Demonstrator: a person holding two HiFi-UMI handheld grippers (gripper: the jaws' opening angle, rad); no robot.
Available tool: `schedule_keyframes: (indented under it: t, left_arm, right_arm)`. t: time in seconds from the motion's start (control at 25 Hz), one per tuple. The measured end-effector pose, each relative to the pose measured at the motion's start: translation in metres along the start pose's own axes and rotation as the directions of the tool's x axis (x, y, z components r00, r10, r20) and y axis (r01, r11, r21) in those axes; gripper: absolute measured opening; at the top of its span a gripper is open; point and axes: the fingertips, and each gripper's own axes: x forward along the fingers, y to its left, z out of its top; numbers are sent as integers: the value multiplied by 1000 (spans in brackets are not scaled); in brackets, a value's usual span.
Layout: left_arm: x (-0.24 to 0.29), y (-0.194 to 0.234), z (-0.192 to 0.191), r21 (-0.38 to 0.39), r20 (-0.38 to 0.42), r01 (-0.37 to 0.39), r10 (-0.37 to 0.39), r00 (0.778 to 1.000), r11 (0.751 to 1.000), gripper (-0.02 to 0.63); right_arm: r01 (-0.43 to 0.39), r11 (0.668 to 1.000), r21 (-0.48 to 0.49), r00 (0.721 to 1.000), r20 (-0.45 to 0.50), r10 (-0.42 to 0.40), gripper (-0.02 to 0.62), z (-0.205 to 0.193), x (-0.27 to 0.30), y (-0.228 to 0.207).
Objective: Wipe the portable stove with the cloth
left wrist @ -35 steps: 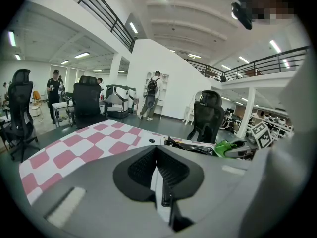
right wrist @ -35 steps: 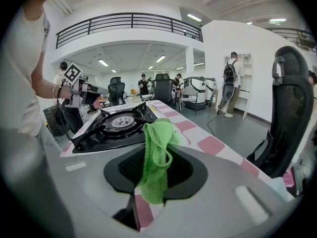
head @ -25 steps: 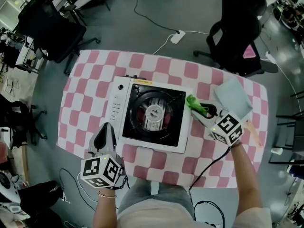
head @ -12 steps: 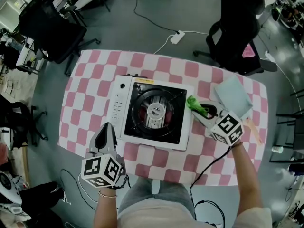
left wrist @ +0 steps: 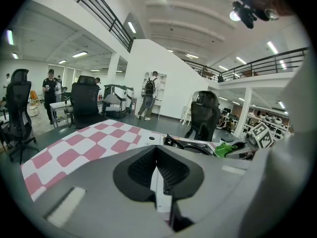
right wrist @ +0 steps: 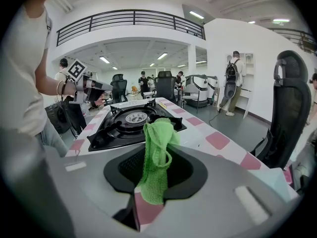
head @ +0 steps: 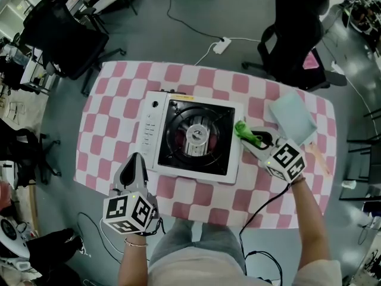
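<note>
1. Plainly, in the head view the white square portable stove with a black burner top [head: 193, 137] sits in the middle of the pink-and-white checked surface [head: 110, 97]. The right hand-held gripper [head: 243, 131] is clamped on a bunched green mesh cloth [head: 244, 129], which sits at the stove's right edge. Whether it touches the rim cannot be told. The left hand-held gripper [head: 136, 159] sits just beside the stove's front-left corner.
2. In the left gripper view, the jaws are pressed together with nothing between them, and the stove [left wrist: 190, 145] lies ahead. This gripper could probably brace the white rim so the stove does not slide under the wiping.
3. In the right gripper view, the cloth [right wrist: 156, 148] is pinched between the jaws, with a loose loop standing beyond the tips and the burner ahead.
   - To wipe well, the person should lower the gripper until the loop, not the hard tips, drags on the metal.
   - The flat rim should be swept first.
   - The raised pot supports need care, since the mesh may snag on them.
4. Against the head view a second ago, little differs.
   - Both grippers keep their places beside the stove.
   - The whole surface sits slightly higher in the frame, likely from a head shift.
   - No wiping stroke has begun.
</note>
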Motion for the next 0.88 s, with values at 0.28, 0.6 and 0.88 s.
schedule_keyframes:
  t: [0.28,0.6,0.88]
  left_arm:
    - [-5,0,-1,4,1,8,-8,1000,1000,0]
    - [-8,-1,2,-14,8,19,-19,1000,1000,0]
    - [-9,-3,3,-13,7,36,-36,999,999,0]
  right_arm:
    - [2,1000,-2,1000,-6,-2,98,-3,-3,12]
    - [-1,1000,-7,1000,-16,1,98,-6,-5,23]
    - [-3,1000,-4,1000,-28,2,98,-9,-8,33]
